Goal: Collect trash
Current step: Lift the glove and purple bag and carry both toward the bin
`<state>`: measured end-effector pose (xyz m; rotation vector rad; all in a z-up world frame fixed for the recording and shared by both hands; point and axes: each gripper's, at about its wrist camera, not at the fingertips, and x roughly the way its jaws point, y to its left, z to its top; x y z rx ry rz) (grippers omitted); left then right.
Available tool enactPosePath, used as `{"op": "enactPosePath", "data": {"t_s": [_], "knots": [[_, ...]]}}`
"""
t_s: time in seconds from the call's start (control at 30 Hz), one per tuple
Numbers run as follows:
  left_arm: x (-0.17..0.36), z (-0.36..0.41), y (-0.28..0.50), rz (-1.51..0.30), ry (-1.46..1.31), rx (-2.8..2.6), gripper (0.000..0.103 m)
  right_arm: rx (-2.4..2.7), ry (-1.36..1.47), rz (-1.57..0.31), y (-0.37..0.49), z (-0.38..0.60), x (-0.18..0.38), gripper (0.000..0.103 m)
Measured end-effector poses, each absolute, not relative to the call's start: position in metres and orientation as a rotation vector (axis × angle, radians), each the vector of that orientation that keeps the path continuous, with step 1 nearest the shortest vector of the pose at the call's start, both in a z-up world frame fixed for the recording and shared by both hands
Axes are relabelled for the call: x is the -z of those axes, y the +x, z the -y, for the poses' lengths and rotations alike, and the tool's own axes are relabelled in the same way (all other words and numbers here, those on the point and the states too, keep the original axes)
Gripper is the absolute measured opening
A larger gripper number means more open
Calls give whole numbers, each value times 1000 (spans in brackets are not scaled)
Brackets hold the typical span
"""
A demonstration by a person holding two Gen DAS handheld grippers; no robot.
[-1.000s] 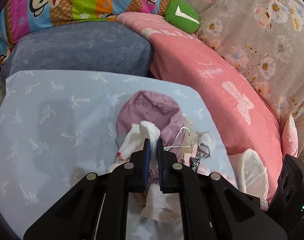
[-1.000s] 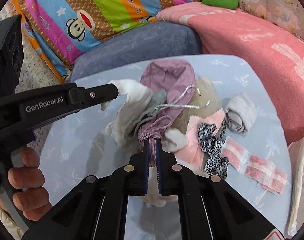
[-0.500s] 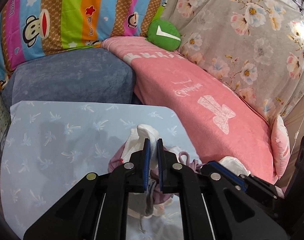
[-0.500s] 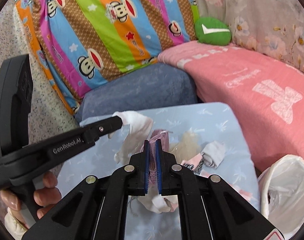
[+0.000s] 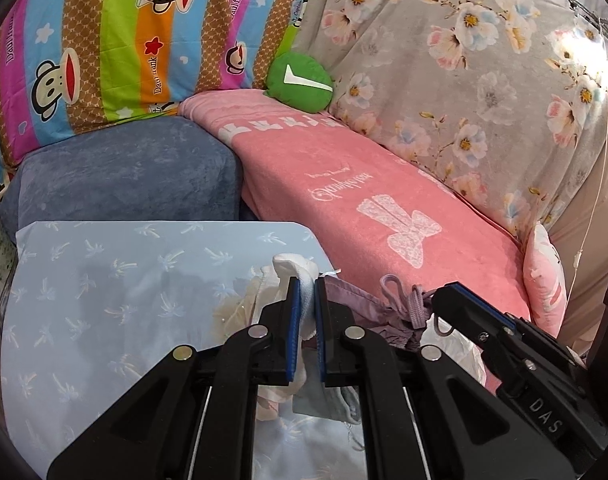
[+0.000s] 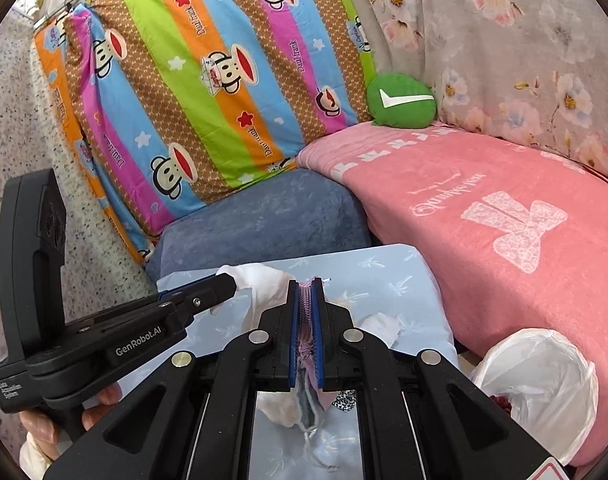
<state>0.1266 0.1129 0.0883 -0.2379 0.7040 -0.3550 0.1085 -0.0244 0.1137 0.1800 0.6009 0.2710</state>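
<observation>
Two grippers share one load, lifted clear of the pale blue palm-print table (image 5: 104, 292). The left gripper (image 5: 307, 292) is pinched on a white cloth scrap (image 5: 294, 266), whose bunched end pokes out at 12 o'clock above its blue pads. Just at 3 o'clock of it, in the left wrist view, the right gripper (image 6: 305, 296) is clamped on the gathered neck of a mauve drawstring pouch (image 5: 356, 304), its cord loop (image 5: 396, 290) standing up beside the tips. White and grey rags hang below both.

This looks like the carry step: the bundle is up and has yet to reach the white-lined trash bin (image 6: 544, 376), which sits off the table at 4 o'clock in the right wrist view, against the pink blanket (image 6: 484, 208). The next move calls for swinging both hands together toward that bin, keeping both grips firm so the dangling pieces clear the table edge, and releasing only once the load hangs over the liner.

Compared with a second ago, the table has dropped lower in both views and the monkey-print quilt (image 6: 208, 80) and floral curtain (image 5: 484, 60) fill more of the frame; the leopard-print strip and pink packets then seen on the table are now largely hidden behind the right gripper's body.
</observation>
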Motion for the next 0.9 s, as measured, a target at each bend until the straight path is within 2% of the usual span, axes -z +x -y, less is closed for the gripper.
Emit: {"op": "enactPosePath", "data": {"t_s": [0.9], "knots": [[-92, -51, 110, -728, -163, 430, 7, -183, 256, -541, 74, 88, -128, 6]]}}
